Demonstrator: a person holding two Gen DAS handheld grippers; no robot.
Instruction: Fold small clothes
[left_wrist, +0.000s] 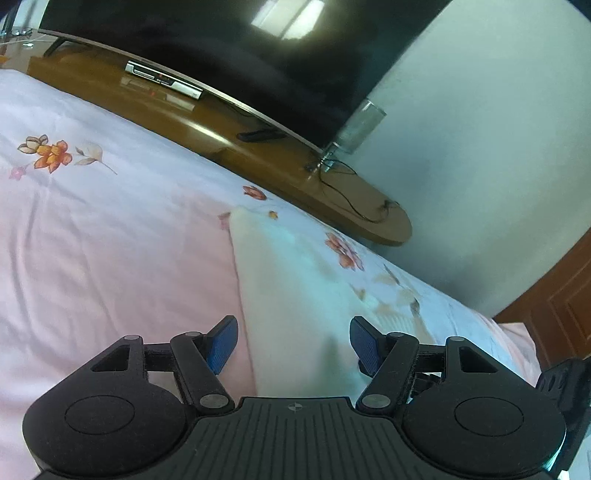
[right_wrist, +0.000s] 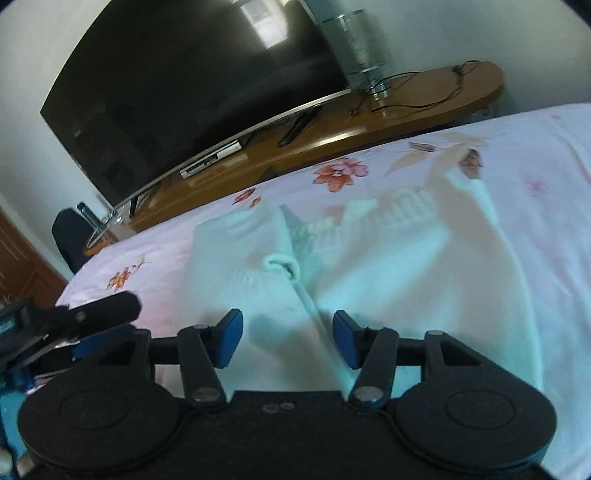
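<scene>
right wrist view is showing a small white sweater (right_wrist: 388, 266) lying on the bed sheet (right_wrist: 535, 155), a pink one with orange flowers. the sweater is looking partly folded, with one side lying over the middle and a little rolled cuff (right_wrist: 282, 264) sitting on top. the right gripper (right_wrist: 288, 338) is hanging just over the near edge of the sweater. its blue pads (right_wrist: 231, 339) are standing apart, released, and nothing is pinched between them. the left gripper (left_wrist: 293, 341) is sitting close beside it, over the sweater's left edge, and its jaws are loose too, gripping nothing.

both pictures are blurry, so i cannot tell if the pads are touching the cloth.

i am guessing one fold is done and the next one is coming. to do it well, both grippers should be pinching the near hem at its two corners, taking all the layers at once. then they should be lifting together, staying level, and laying the hem toward the collar. going slowly is helping, because the soft knit could be bunching or sliding on the smooth sheet. a tv (right_wrist: 192, 74) is standing behind on a wooden shelf (right_wrist: 424, 110), well away.
</scene>
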